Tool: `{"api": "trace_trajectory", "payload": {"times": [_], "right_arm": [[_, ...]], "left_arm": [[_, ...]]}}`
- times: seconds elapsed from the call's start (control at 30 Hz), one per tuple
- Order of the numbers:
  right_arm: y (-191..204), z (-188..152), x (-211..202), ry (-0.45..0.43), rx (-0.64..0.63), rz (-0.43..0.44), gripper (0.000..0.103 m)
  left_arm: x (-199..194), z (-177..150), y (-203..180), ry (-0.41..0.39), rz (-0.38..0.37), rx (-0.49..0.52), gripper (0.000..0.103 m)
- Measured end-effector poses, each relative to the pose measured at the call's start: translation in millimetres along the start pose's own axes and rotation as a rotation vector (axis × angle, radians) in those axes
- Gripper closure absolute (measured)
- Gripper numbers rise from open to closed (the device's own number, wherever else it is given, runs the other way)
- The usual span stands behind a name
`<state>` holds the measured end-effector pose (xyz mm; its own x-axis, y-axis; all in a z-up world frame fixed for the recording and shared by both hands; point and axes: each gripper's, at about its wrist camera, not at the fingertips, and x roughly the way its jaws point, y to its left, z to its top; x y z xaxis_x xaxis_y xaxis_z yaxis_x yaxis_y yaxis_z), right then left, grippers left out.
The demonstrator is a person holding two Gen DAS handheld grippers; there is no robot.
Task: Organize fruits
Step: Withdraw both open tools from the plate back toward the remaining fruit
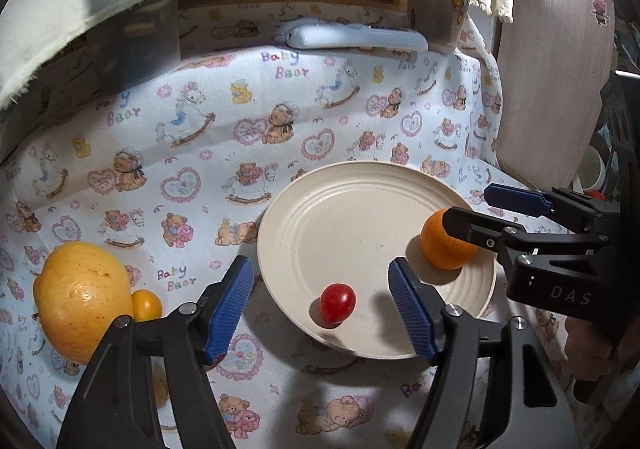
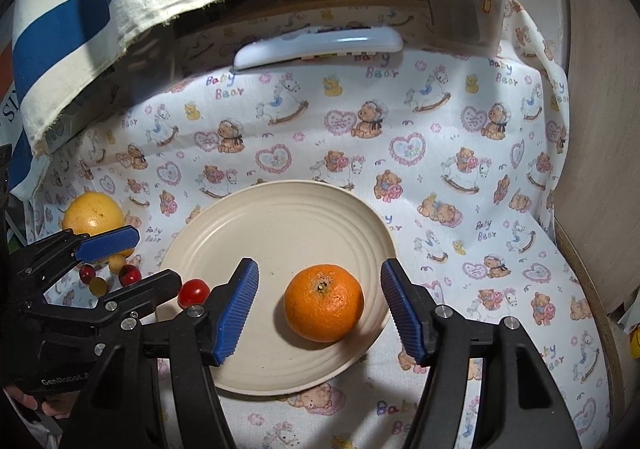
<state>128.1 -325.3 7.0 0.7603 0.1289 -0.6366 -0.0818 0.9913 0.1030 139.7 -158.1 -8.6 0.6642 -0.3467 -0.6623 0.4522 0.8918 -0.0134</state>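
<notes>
Bear-print cloth (image 2: 460, 153) covers the table, where a cream plate (image 2: 280, 225) holds an orange (image 2: 324, 303) and a red cherry tomato (image 1: 337, 303). Both grippers hang over the plate's near rim with blue pads spread wide and nothing between them: the right gripper (image 2: 319, 307) frames the orange, the left gripper (image 1: 321, 303) frames the tomato. Left of the plate lie a large yellow fruit (image 1: 82, 299) and several small red and yellow fruits (image 2: 130, 275). Beyond the plate rests a white remote (image 2: 318, 45).
</notes>
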Motion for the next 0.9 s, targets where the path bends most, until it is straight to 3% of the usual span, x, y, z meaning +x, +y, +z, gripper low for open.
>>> {"api": "trace_trajectory", "payload": {"times": [0.3, 0.37, 0.43, 0.63, 0.77, 0.9], "right_arm": [[2.5, 4.8, -23.5, -0.099, 0.006, 0.018, 0.036], [7.7, 4.5, -30.5, -0.131, -0.005, 0.036, 0.032], [12.9, 3.6, -36.3, -0.156, -0.016, 0.047, 0.029], [23.7, 3.7, -43.9, -0.181, -0.023, 0.053, 0.028], [32.9, 4.6, -55.0, -0.209, -0.029, 0.019, 0.018], [48.1, 5.0, -74.6, -0.251, -0.053, 0.023, 0.016]], "left_arm": [[-53.7, 10.8, 13.9, -0.133, 0.043, -0.046, 0.025], [-71.9, 9.6, 22.5, -0.169, 0.073, -0.056, 0.022], [-90.3, 6.7, 30.4, -0.207, 0.107, -0.062, 0.012], [-141.4, -12.7, 55.5, -0.322, 0.213, -0.081, 0.001], [-161.2, -31.2, 73.4, -0.347, 0.242, -0.107, 0.001], [-168.9, -49.5, 93.5, -0.345, 0.262, -0.162, 0.001]]}}
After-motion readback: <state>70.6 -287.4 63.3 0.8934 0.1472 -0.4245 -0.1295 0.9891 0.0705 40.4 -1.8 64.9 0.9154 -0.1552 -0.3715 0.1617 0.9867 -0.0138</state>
